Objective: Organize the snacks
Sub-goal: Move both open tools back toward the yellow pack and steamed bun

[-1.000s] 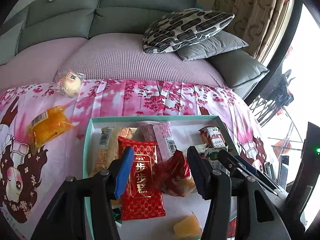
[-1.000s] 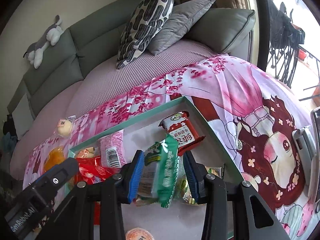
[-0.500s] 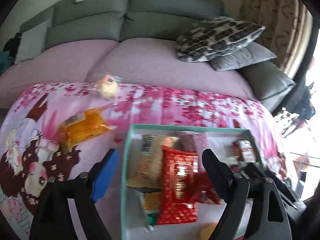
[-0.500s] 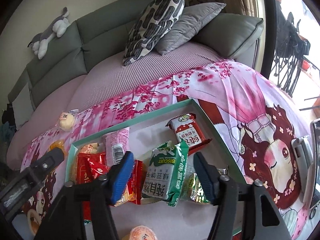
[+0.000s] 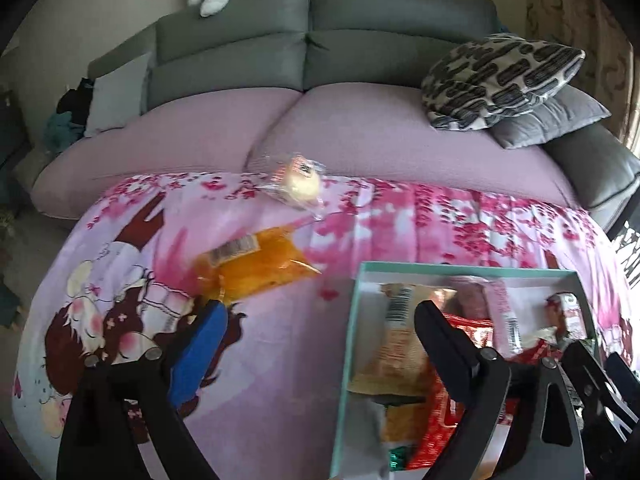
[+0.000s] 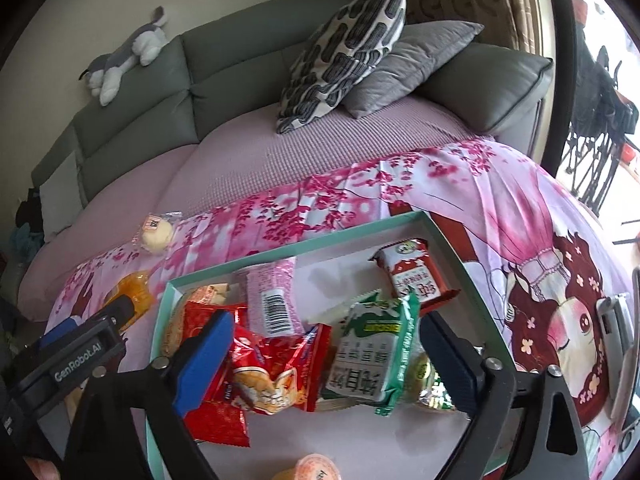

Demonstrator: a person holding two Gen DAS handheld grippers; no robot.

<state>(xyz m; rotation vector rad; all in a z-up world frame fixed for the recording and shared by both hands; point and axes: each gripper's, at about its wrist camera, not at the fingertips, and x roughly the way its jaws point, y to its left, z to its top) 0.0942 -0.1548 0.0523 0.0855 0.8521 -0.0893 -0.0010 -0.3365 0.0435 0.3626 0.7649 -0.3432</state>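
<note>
We see both jaw sets opening wide and empty: left gripper (image 5: 316,316) beside the teal-rimmed rectangular cardboard tray (image 6: 352,234), right gripper (image 6: 326,338) over its green plastic biscuit packet (image 6: 370,360).

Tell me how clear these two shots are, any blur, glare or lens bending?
Left wrist view: motion blur smears the snacks in the teal box and the orange packet; the sofa bows from fisheye. Right wrist view: sharper, print on the green biscuit pack shows; the window at right is blown out white.
</note>
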